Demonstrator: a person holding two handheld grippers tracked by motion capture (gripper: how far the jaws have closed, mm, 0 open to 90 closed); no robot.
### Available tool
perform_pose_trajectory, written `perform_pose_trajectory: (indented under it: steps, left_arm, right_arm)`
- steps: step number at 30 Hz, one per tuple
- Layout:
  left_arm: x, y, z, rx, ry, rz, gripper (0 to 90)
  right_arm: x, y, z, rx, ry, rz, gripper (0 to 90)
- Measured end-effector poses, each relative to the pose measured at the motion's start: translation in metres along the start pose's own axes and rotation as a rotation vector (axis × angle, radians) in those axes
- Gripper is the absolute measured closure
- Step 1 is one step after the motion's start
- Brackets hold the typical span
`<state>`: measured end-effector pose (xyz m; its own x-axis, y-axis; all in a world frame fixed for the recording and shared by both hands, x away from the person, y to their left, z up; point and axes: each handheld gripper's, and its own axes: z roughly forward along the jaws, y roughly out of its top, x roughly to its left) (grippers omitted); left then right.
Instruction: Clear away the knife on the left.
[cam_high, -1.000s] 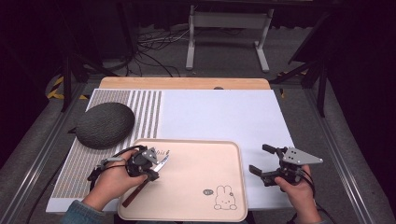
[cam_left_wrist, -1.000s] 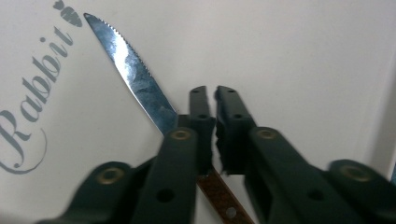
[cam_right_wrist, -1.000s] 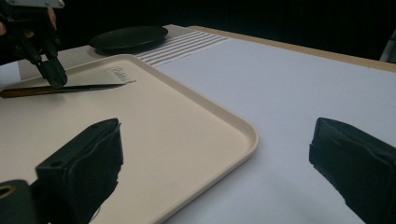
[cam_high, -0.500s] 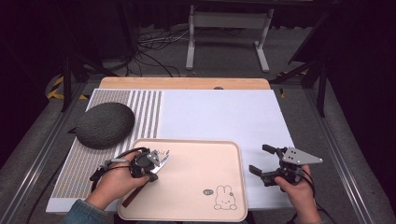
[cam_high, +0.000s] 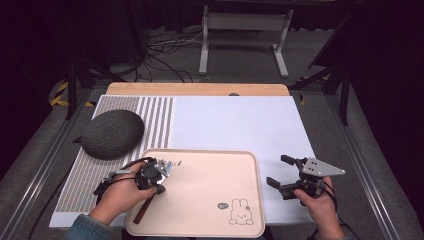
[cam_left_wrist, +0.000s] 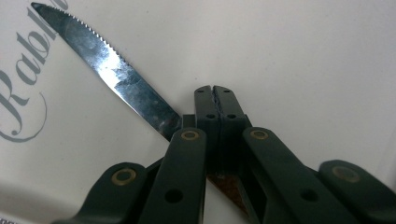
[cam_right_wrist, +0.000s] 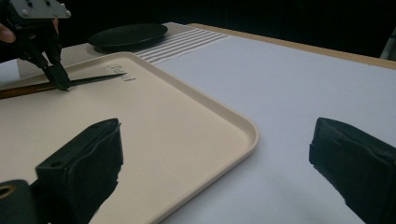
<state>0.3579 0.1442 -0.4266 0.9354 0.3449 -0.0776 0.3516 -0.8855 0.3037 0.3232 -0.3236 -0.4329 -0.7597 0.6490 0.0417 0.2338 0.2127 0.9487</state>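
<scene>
Where the left gripper (cam_left_wrist: 215, 93) presses its fingers together, we note them clamped on a serrated knife (cam_left_wrist: 112, 70) at the joint of blade and brown handle, low over the beige tray (cam_high: 210, 200). The blade lies across the tray's printed lettering. Our right gripper (cam_high: 286, 172) rests its fingers spread wide and empty, just beside the tray's right rim, over the white mat (cam_high: 235, 120). A dark round cushion (cam_high: 112, 134) sits at the worktop's left, on the striped cloth.

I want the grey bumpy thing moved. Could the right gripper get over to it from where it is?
Probably, but not easily. The right gripper is open and free, yet the grey mound lies far across the tray, beyond the left gripper pinching the knife.
</scene>
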Motion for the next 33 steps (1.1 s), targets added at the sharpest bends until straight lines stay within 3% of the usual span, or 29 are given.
perform_pose_trajectory:
  steps: [18,33]
  left_arm:
    - [0.004,-0.012,-0.003,-0.019,-0.001,-0.067,90.0]
    - [0.008,-0.018,-0.006,-0.017,0.026,-0.100,89.9]
  right_arm:
    - [0.000,-0.001,0.001,0.008,0.010,-0.002,3.6]
    - [0.001,-0.001,0.003,0.014,0.012,-0.003,3.6]
